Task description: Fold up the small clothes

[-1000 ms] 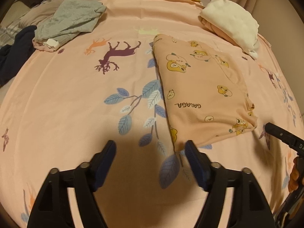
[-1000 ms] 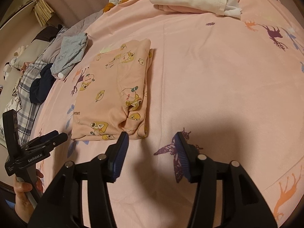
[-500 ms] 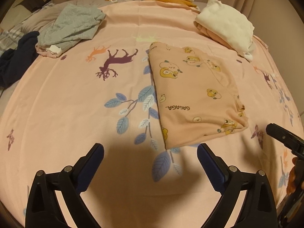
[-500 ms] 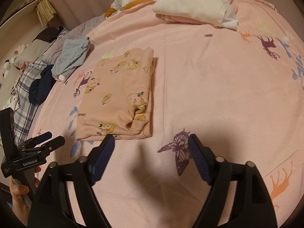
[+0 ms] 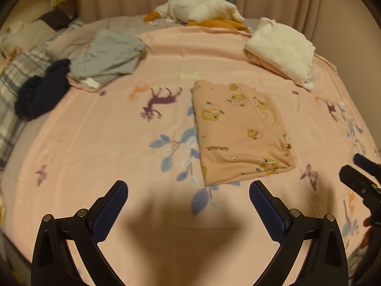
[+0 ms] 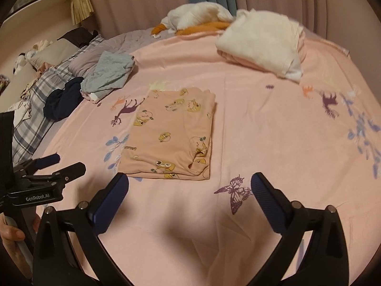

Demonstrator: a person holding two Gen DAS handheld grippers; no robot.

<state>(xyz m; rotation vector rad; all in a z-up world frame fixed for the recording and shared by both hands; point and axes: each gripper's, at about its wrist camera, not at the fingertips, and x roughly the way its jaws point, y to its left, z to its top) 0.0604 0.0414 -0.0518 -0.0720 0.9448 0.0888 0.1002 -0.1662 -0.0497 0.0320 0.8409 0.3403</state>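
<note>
Peach garment (image 5: 240,133) lay folded flat, rectangular, mid-frame on bed (image 5: 95,143). Left claw (image 5: 188,190) & right claw (image 6: 189,183) had just been opening, both released, nothing between.

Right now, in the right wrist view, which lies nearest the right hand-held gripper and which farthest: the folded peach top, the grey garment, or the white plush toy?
1. Folded peach top: just ahead of the open right hand-held gripper, slightly left.
2. Grey garment: farther back, on the left.
3. White plush toy: at the bed's far edge, by the curtain.
</note>
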